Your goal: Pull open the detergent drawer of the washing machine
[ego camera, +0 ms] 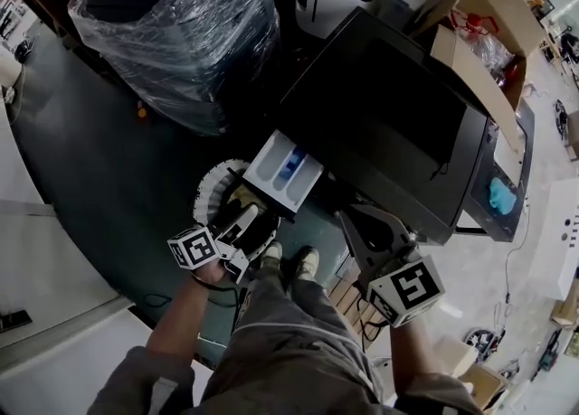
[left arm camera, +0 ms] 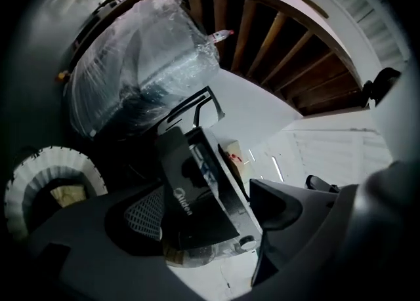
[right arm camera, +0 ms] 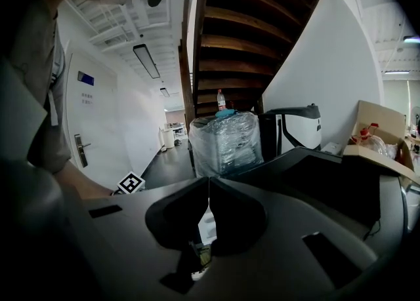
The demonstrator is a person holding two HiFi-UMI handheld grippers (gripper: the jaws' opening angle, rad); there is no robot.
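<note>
Detergent drawer [ego camera: 285, 167] stands pulled out from the dark washing machine [ego camera: 389, 124], white compartments exposed, one showing something blue. The left claw [ego camera: 246, 228] is spread at the drawer's outer end, with the black front panel [left arm camera: 190, 195] between its jaws; whether either jaw touches it is hard to make out. The right claw [ego camera: 357, 223], pressed together and empty, hangs beside the machine, whose front face is hidden from the head view.
</note>
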